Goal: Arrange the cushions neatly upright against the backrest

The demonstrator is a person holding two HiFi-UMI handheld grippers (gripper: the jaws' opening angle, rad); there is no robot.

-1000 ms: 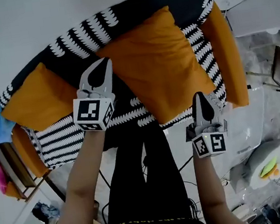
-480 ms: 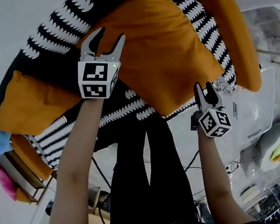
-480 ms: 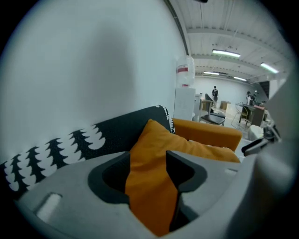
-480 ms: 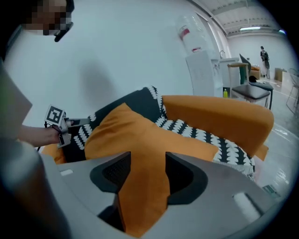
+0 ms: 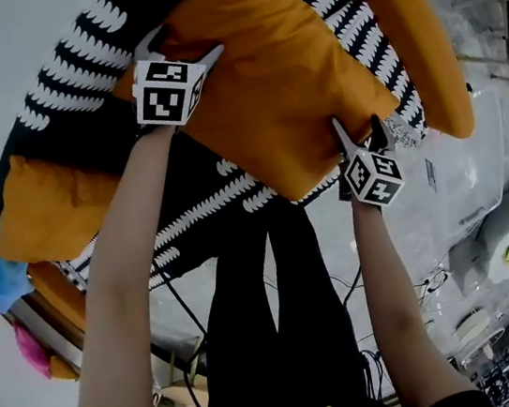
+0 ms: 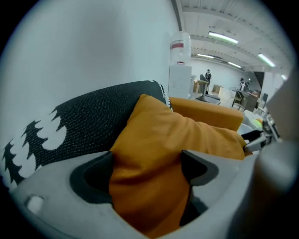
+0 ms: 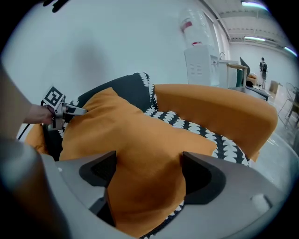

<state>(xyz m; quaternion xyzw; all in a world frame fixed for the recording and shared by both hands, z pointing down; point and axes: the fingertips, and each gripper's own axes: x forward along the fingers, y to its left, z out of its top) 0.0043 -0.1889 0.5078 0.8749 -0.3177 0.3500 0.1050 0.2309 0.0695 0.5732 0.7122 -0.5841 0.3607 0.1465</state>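
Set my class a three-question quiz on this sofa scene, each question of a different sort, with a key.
1. True or false: the left gripper and right gripper are both at the large orange cushion.
2. How many loose orange cushions lie on the sofa? A one, B two, C five.
3. What is between each gripper's jaws?
Key: 1 true. 2 B, counting the smaller cushion. 3 Fabric of the large orange cushion; both pairs of jaws are open, having just been opening.
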